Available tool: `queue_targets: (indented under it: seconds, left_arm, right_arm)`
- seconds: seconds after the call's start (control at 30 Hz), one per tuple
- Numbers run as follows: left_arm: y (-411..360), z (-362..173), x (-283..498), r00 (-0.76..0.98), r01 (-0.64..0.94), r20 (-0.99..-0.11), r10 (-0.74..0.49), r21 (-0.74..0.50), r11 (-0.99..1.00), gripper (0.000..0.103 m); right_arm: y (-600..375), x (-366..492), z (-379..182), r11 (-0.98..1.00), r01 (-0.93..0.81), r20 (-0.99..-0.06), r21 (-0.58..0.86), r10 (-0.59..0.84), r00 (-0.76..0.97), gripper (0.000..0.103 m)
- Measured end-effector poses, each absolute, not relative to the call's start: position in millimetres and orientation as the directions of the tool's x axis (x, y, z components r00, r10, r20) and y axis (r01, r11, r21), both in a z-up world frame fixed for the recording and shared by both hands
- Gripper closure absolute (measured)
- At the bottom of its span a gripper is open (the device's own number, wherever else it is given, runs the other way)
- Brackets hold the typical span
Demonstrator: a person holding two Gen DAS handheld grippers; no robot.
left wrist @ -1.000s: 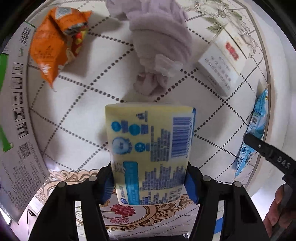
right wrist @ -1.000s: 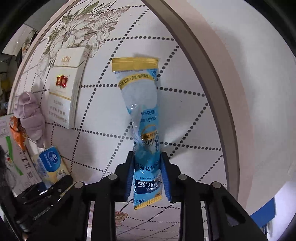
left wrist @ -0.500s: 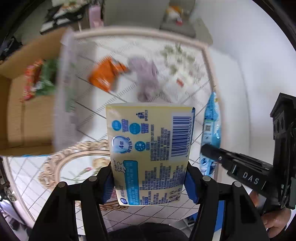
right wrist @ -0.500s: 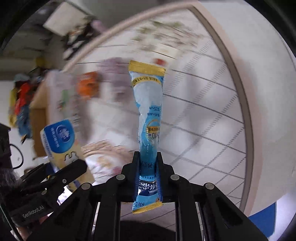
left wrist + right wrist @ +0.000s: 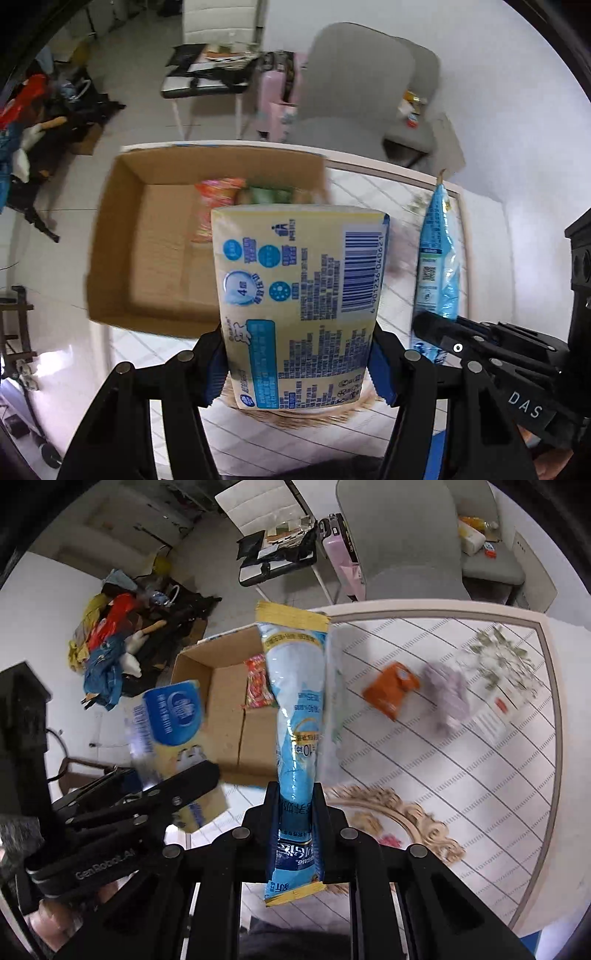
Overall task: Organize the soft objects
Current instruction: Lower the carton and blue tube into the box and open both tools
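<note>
Now carrying both loads toward the cardboard box (image 5: 122,236) at the worktop (image 5: 480,775) edge. Left gripper (image 5: 295,365) clamped on the yellow tissue pack (image 5: 299,295), held up in front of the box; right gripper (image 5: 295,812) pinching the blue sachet (image 5: 295,716) near its lower end. Best to bring each fully over the opening, lower past the rim, then release beside the snack bags (image 5: 221,192) already inside. A second ago both sat low over the worktop; since lifted and swung boxward.
</note>
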State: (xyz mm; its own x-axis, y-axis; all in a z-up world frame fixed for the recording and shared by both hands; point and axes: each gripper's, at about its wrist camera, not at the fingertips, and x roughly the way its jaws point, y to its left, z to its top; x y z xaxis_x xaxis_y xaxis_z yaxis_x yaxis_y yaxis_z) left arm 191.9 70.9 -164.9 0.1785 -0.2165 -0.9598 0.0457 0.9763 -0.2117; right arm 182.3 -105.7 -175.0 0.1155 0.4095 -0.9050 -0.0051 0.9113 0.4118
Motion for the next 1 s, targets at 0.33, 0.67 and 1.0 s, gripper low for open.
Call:
queue_targets:
  seconds: [0.33,0.67,1.0]
  left_arm:
    - [165.1,-230.9,280.7,0.053,0.000,-0.986,-0.159,-0.160,0.987,0.043]
    - [188.3,-316.1,339.3,-0.116,0.005,-0.988,-0.105,-0.107,0.994,0.043]
    - [188.1,-363.1,366.0,-0.209,0.030,-0.977,-0.037,-0.045,0.999,0.042]
  right_arm:
    - [-23.6,261.5,-254.0,0.965,0.067,-0.968,0.253,0.252,0.017,0.087]
    - [-7.3,309.5,-338.5,0.992,0.094,-0.992,0.085,0.093,-0.088,0.087]
    - [-8.0,335.8,-371.3,0.994,0.112,-0.991,0.013,0.027,-0.130,0.086]
